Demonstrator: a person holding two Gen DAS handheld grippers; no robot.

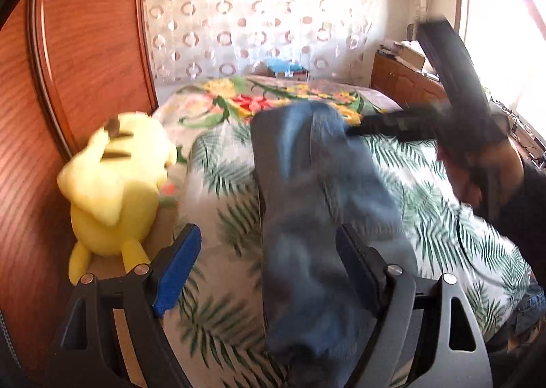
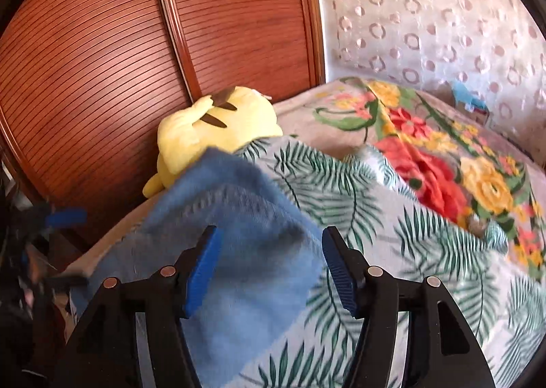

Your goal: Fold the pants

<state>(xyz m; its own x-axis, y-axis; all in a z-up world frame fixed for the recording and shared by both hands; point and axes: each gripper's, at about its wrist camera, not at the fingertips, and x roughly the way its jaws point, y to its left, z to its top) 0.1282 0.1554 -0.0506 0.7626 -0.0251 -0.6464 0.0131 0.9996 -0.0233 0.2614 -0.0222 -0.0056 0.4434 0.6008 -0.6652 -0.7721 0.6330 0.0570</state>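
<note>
So the one pair of folded blue denim pants (image 1: pixel 317 203) lies on the palm-leaf print bedspread (image 1: pixel 218 183), long axis running away toward the curtain. One yellow plush toy (image 1: pixel 116 179) sits by the wooden wardrobe. Both grippers, left gripper (image 1: pixel 269 272) and right gripper (image 2: pixel 273 265), angle downward over the pants, jaws apart, gripping nothing.

Blue denim pants (image 1: pixel 317 183), fuzzy yellow plush toy (image 1: pixel 116 179), ribbed glossy wooden wardrobe (image 2: pixel 102 63), printed cloth bedspread (image 2: pixel 392 217)
</note>
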